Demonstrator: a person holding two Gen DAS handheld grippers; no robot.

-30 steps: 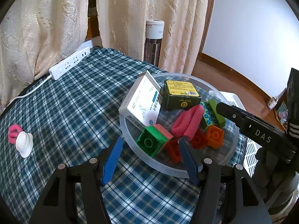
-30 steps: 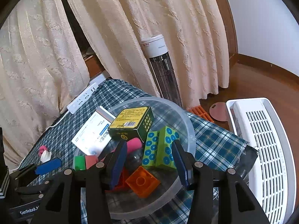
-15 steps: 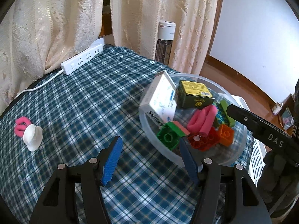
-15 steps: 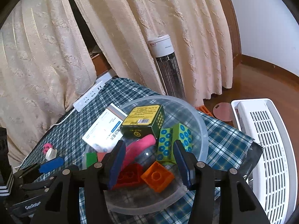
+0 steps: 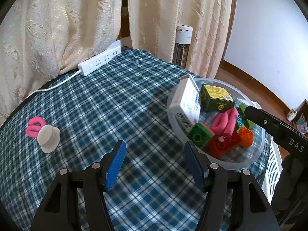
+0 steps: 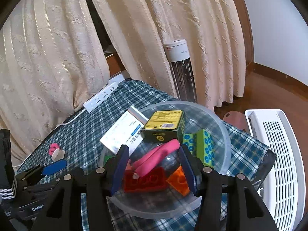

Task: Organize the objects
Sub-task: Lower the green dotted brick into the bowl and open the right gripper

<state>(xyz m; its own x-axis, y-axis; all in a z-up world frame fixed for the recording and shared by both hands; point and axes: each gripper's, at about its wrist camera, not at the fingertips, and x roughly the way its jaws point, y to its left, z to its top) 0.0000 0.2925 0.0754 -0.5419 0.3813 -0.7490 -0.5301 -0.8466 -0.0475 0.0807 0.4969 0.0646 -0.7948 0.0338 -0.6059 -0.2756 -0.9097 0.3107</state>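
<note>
A clear plastic bowl [image 5: 248, 101] [image 6: 221, 123] stands at the right end of the checked tablecloth. It holds a white box [image 5: 184, 104], a dark green box [image 6: 163, 123], a pink roll [image 6: 157, 157], a dotted green block [image 6: 202, 146] and green [image 5: 200, 134], red [image 6: 146, 181] and orange [image 6: 179, 181] bricks. My right gripper [image 6: 154, 161] hangs open over the bowl's near side, with nothing pressed between its pads. My left gripper [image 5: 154, 163] is open and empty over bare cloth, left of the bowl. A pink hair tie [image 5: 34, 125] and a white knob [image 5: 48, 138] lie far left.
A white power strip [image 5: 99, 62] with its cord lies at the table's back edge under cream curtains. A tower heater [image 6: 181, 71] stands behind the table. A white slatted appliance [image 6: 275, 163] sits on the floor, right of the table's edge.
The left gripper has swung left, away from the bowl and toward the hair tie and knob. The right gripper has drawn back a little from the bowl, its jaws slightly wider.
</note>
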